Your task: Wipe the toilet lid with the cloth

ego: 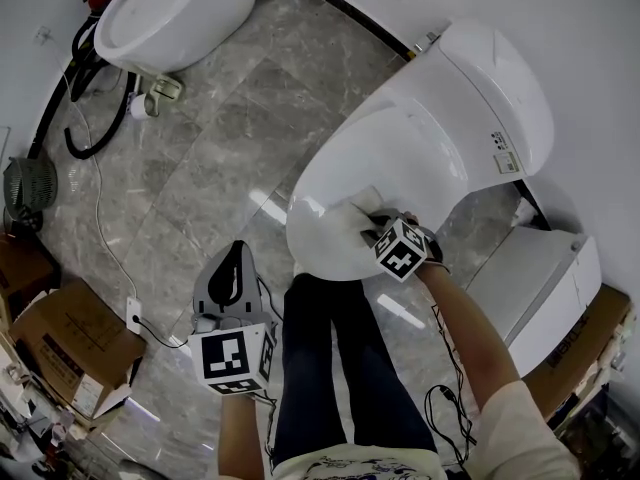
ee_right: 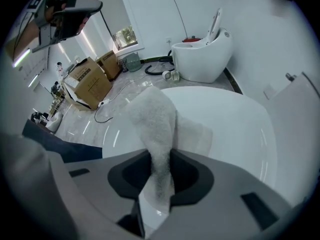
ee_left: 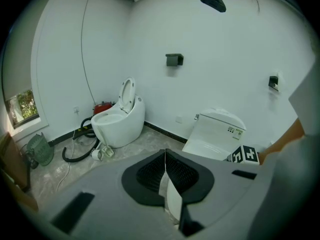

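Observation:
The white toilet's closed lid (ego: 385, 168) fills the middle of the head view, and its glossy surface (ee_right: 240, 129) spreads ahead of the right gripper. My right gripper (ego: 378, 230) rests at the lid's near edge, shut on a white cloth (ee_right: 157, 134). The cloth (ego: 352, 218) lies bunched on the lid in front of the jaws. My left gripper (ego: 232, 286) hangs low at the left of the person's legs, away from the toilet, shut with nothing between its fingers (ee_left: 165, 170).
A second white toilet (ego: 170, 13) with a black hose (ego: 90, 138) stands at the back left. Cardboard boxes (ego: 70, 343) sit on the left floor. A white unit (ego: 540, 283) stands right of the toilet. The tank (ego: 510, 88) backs against the wall.

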### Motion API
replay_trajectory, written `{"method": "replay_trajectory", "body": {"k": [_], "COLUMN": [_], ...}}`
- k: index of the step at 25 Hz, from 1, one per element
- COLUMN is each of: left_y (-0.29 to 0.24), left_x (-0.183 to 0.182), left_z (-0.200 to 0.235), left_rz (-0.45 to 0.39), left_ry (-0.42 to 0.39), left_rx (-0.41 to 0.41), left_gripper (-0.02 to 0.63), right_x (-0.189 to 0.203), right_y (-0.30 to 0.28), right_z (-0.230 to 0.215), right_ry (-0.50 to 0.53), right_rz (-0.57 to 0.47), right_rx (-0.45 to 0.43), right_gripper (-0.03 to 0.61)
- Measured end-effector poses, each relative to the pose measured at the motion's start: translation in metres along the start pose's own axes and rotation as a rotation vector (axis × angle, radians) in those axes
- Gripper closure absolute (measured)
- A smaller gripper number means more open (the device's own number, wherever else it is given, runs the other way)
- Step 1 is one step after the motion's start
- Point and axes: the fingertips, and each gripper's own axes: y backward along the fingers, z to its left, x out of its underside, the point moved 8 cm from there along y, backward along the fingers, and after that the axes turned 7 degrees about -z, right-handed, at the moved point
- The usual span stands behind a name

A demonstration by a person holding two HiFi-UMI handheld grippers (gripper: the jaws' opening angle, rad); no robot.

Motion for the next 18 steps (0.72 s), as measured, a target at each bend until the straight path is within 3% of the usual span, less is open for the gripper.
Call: {"method": "replay_trajectory", "body": {"k": [9,18], "left_y": [-0.011,-0.02], "left_x": [-0.003,-0.005], "left_z": [-0.016,-0.026], "left_rz": [0.007,0.023], "left_ry": [-0.012,-0.023], "left_rx": [0.011,0.023], "left_gripper": [0.603,0.603], "right_x": [0.021,0.033], "right_y": [0.023,0.042], "right_z": [-0.054,-0.096], "right_ry": [-0.076,-0.083], "right_rz": [-0.037,-0.04], "right_rx": [0.082,0.168], "right_gripper": [0.486,0.486]}}
